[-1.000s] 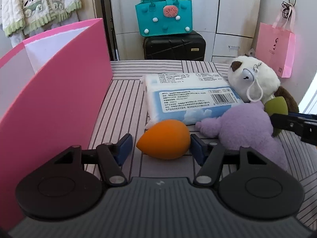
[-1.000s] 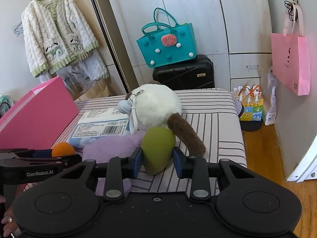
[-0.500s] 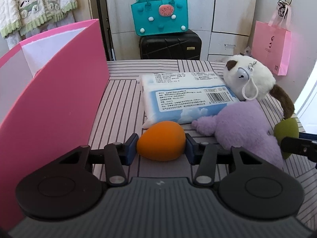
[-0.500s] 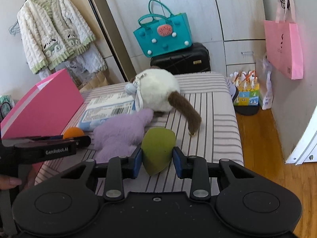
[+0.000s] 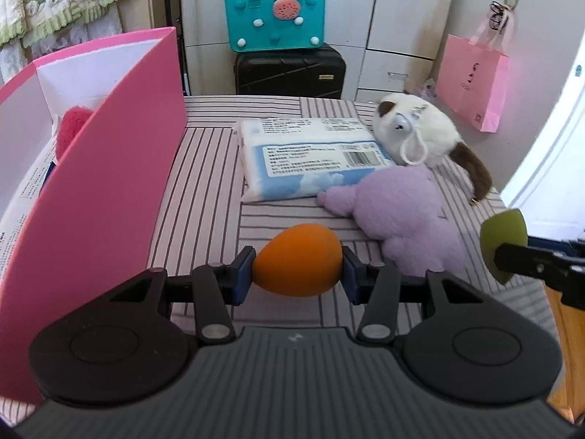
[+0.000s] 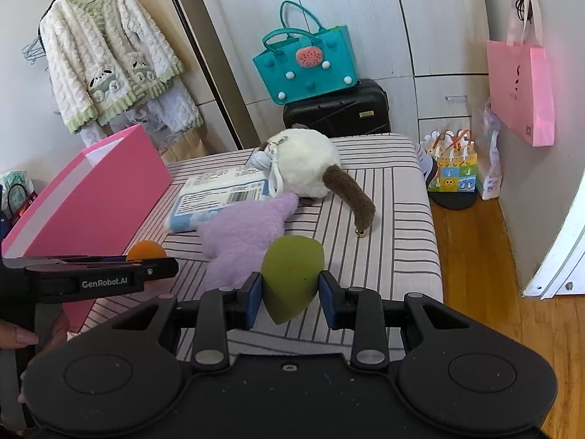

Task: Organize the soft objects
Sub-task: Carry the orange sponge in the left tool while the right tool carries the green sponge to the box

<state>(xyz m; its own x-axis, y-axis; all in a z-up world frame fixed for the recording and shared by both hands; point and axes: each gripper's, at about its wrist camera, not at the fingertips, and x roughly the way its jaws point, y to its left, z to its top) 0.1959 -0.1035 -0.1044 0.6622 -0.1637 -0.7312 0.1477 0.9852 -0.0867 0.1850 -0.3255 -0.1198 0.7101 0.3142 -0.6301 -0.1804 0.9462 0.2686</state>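
Left gripper [image 5: 298,269] fingers clamped on orange sponge [image 5: 298,259], right gripper [image 6: 290,298] fingers clamped on green sponge [image 6: 292,276]

A home bedroom: a fluffy cardigan [image 6: 106,62] hangs on a rail beside white wardrobe doors [image 6: 365,18], with a black suitcase [image 6: 338,109] on wooden flooring [image 6: 471,241].

A teal handbag [image 6: 305,67] sits on a black suitcase [image 6: 338,111]; a pink paper bag [image 6: 521,93] hangs on the wall.
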